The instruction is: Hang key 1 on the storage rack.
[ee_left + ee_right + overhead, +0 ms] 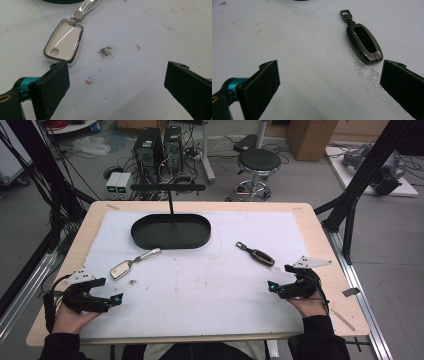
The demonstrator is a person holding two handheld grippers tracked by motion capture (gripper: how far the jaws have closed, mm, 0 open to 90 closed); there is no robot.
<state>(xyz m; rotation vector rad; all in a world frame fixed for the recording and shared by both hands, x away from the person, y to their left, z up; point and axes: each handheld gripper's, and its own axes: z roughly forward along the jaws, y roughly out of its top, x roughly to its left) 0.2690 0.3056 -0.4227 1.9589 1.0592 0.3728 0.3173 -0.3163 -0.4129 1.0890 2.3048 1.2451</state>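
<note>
Wood is showing around the edge of the table (320, 245), which is carrying a white mat (210, 285) over most of its top. At the far middle of the mat a black oval tray (171, 232) is sitting, with a thin black stand (170, 195) rising behind it.

Both forearms are coming in from the near edge, sleeves dark, each hand wrapped around its tool from below and resting low near the mat. The left gripper (119, 298) is lying at the near left corner, pointing inward toward the middle of the table; its jaws are standing wide apart with nothing between them. The right gripper (271, 286) is lying at the near right, pointing inward and to the left, and its jaws are likewise spread and empty.

A silver key case (121, 268) is lying flat on the mat just beyond the left gripper, its strap end pointing toward the tray; in the left gripper view it (63, 41) is sitting just past the tip of the left-hand jaw, not gripped. A dark key case (261, 256) is lying just beyond the right gripper; in the right gripper view it (364, 42) is resting ahead of the right-hand jaw, apart from it.
</note>
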